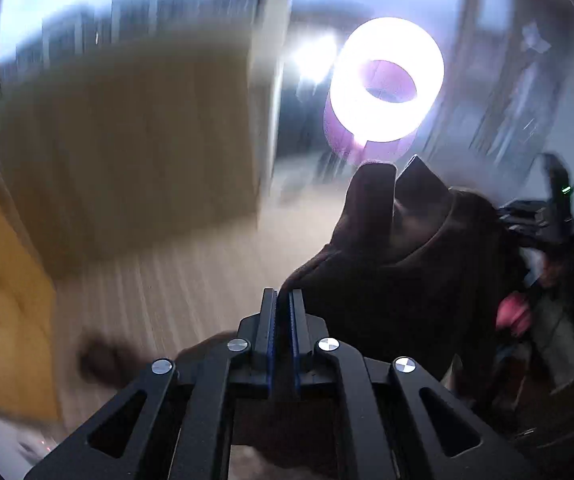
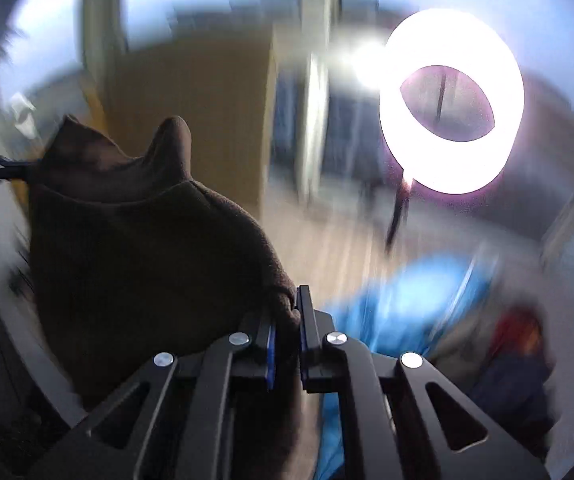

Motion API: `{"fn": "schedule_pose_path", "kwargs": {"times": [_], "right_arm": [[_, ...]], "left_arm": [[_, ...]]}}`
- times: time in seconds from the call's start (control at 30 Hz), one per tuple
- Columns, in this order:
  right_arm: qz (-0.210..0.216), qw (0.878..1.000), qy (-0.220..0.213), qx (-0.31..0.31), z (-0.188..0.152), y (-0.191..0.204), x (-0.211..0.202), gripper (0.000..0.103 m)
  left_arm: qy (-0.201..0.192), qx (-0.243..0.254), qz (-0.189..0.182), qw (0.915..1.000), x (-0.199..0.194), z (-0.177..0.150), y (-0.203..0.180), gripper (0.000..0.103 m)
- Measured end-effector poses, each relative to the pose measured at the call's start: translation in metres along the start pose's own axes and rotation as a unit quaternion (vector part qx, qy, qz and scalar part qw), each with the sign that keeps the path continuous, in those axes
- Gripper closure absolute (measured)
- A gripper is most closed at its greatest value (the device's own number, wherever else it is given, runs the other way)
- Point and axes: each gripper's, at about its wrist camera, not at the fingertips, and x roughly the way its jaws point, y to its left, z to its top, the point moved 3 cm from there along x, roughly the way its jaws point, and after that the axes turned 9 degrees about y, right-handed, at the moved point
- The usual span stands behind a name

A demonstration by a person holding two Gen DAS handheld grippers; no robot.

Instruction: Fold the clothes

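My left gripper (image 1: 285, 300) has its jaws drawn almost together, pinching an edge of the dark brown garment (image 1: 399, 264), which rises from the jaws toward two o'clock in the left wrist view and bunches into a hood-like fold with two peaks near the centre. My right gripper (image 2: 285, 308) likewise has its jaws nearly closed on a fold of the same dark brown garment (image 2: 147, 248), and in the right wrist view the cloth spreads away from the jaws toward ten o'clock, filling the left half of the picture. So the garment hangs in the air between my two grippers, off any surface. In the left view the right gripper (image 1: 543, 216) shows at three o'clock at the far edge of the cloth (too blurred to read its jaws from there). A bright ring light (image 2: 451, 100) glares at one o'clock. Below it, at five o'clock, lies a blurred blue cloth (image 2: 399, 296), with a reddish item (image 2: 515, 332) beside it.
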Motion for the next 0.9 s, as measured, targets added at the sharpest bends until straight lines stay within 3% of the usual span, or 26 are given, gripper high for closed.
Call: {"fn": "schedule_pose_path", "kwargs": {"times": [0.07,0.1,0.13,0.2,0.27,0.3,0.37,0.5,0.57,0.63,0.67,0.7,0.73,0.77,0.9], "right_arm": [[-0.045,0.995,0.087,-0.003,-0.029,-0.001,0.065,0.093],[-0.070,0.989,0.129,-0.005,-0.044,-0.002,0.095,0.092],[-0.077,0.986,0.149,0.000,-0.055,-0.005,0.106,0.091],[-0.074,0.983,0.165,0.016,-0.073,-0.012,0.109,0.078],[-0.052,0.983,0.167,0.049,-0.080,-0.016,0.098,0.063],[-0.039,0.983,0.166,0.068,-0.083,-0.018,0.091,0.056],[0.017,0.980,0.165,0.108,-0.095,-0.015,0.073,0.052],[0.107,0.967,0.191,0.129,-0.118,0.013,0.073,0.048],[0.116,0.964,0.208,0.122,-0.119,0.031,0.087,0.048],[0.097,0.965,0.211,0.121,-0.124,0.028,0.082,0.048],[0.085,0.966,0.211,0.122,-0.126,0.025,0.077,0.050],[0.073,0.967,0.211,0.122,-0.129,0.021,0.072,0.064],[0.061,0.968,0.211,0.122,-0.132,0.018,0.068,0.078],[0.049,0.968,0.211,0.123,-0.134,0.014,0.063,0.099],[0.001,0.970,0.210,0.124,-0.144,0.000,0.044,0.099]], "left_arm": [[0.076,-0.025,0.032,0.9963,0.084,-0.017,0.021,0.096],[0.094,-0.036,0.041,0.9941,0.107,-0.025,0.031,0.096],[0.103,-0.042,0.038,0.9931,0.119,-0.030,0.039,0.096],[0.114,-0.043,0.029,0.9921,0.131,-0.036,0.051,0.096],[0.117,-0.015,0.024,0.9927,0.135,-0.037,0.052,0.090],[0.117,0.002,0.030,0.9926,0.139,-0.033,0.054,0.081],[0.121,0.032,0.040,0.9914,0.152,-0.018,0.049,0.070],[0.133,0.065,0.023,0.9887,0.197,-0.006,0.040,0.069],[0.135,0.081,-0.002,0.9875,0.213,-0.002,0.029,0.069],[0.141,0.101,-0.016,0.9847,0.224,0.000,0.017,0.071],[0.148,0.115,-0.016,0.9822,0.232,0.000,0.010,0.075],[0.156,0.123,-0.016,0.9799,0.239,0.000,0.005,0.102],[0.162,0.125,-0.017,0.9786,0.244,-0.001,0.003,0.102],[0.159,0.121,-0.022,0.9795,0.245,0.000,0.003,0.102],[0.118,0.083,-0.028,0.9891,0.208,0.009,0.025,0.102]]}}
